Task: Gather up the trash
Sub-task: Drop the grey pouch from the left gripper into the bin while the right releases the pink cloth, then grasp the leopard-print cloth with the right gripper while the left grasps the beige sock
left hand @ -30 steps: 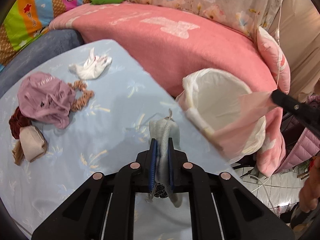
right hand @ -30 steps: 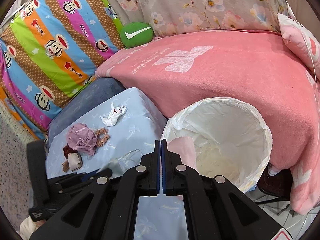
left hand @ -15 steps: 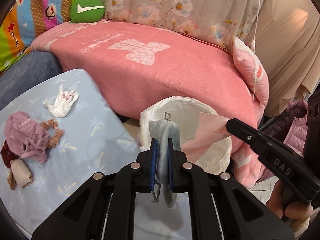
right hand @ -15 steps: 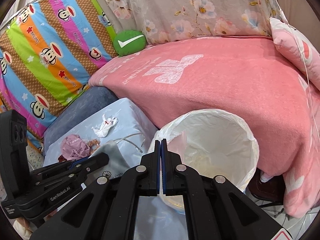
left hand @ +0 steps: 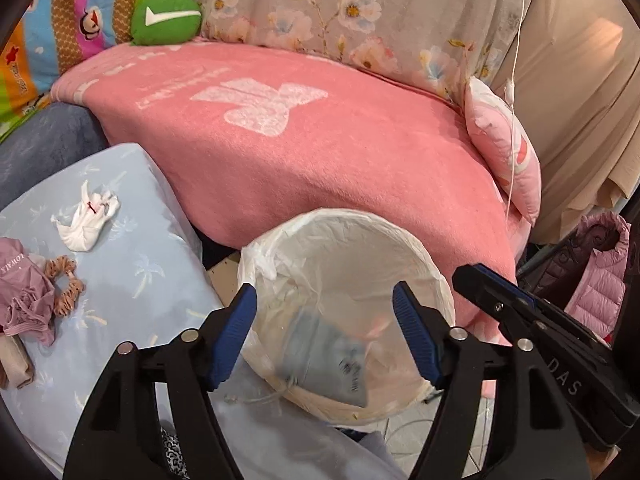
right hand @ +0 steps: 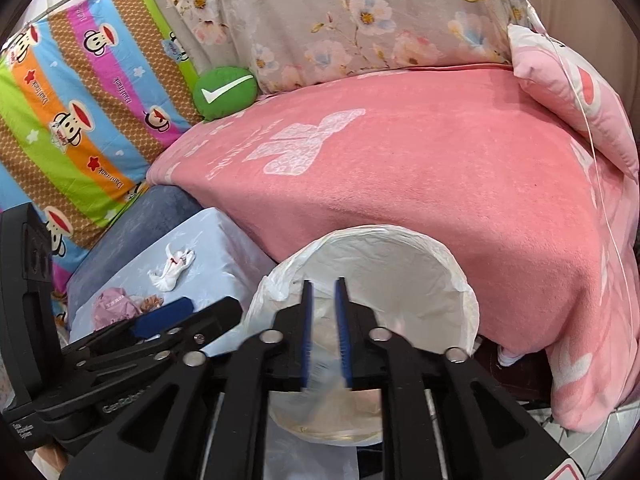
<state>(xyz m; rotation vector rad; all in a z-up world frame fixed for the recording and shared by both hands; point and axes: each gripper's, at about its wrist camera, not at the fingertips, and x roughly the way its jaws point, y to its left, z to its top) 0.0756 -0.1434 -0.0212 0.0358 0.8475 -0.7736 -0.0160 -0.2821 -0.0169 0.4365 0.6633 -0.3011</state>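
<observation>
Left gripper (left hand: pixel 325 330) spread wide at bottom centre, holding nothing; the grey face mask (left hand: pixel 324 360) sits blurred inside the lined trash bin (left hand: pixel 436 276) just beyond. Right gripper (right hand: pixel 325 336), jaws slightly parted, hovers over the bin. Crumpled tissue (left hand: pixel 86 224) mid-left on the blue worktop (left hand: pixel 132 280).

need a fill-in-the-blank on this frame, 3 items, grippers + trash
1. The left gripper jaws are ____.
2. The grey face mask lies inside the lined ____.
3. The crumpled white tissue rests on the light ____ cloth.

Missing words: open; trash bin; blue
</observation>
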